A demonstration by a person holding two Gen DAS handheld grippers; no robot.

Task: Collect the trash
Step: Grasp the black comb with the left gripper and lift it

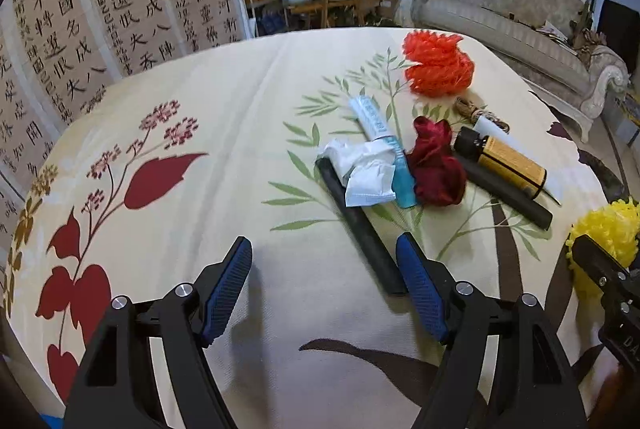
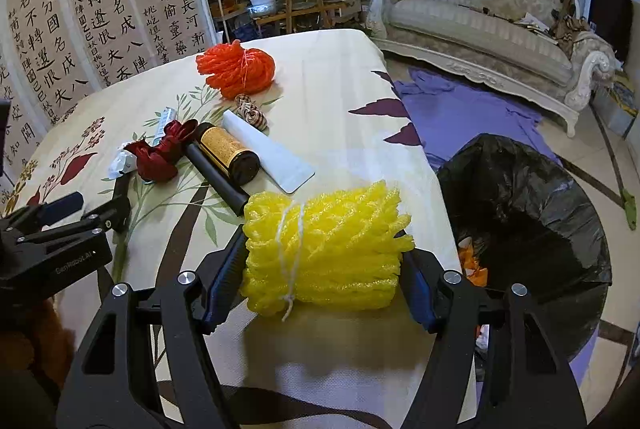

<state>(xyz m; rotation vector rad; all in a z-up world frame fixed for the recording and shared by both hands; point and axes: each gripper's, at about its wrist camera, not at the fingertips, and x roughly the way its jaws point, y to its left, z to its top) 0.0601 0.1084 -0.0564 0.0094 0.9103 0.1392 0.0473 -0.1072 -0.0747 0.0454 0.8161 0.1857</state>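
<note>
**A:** What are the right tongs [image 2: 324, 261] doing?

**B:** Pinching the yellow foam net bundle [image 2: 326, 249] from both sides, near the tabletop's [image 2: 352, 77] right edge. The bundle hides the inner faces of both fingers. Whether it rests on the cloth or is lifted, I cannot tell.

**A:** And the left tongs [image 1: 324, 293]?

**B:** Spread wide over bare cloth with nothing between them. The right finger covers the near end of a black tube [image 1: 360, 229].

**A:** The other rubbish?

**B:** Farther back: orange net [image 1: 438, 65], crumpled white wrapper [image 1: 366, 171], red fabric [image 1: 434, 165], a black-and-gold roll [image 1: 502, 161]. A second black tube [image 1: 508, 195] is partly hidden behind these.

**A:** The bin?

**B:** A black-lined bin [image 2: 528, 229] on the floor right of the tabletop, its contents mostly dark.
</note>
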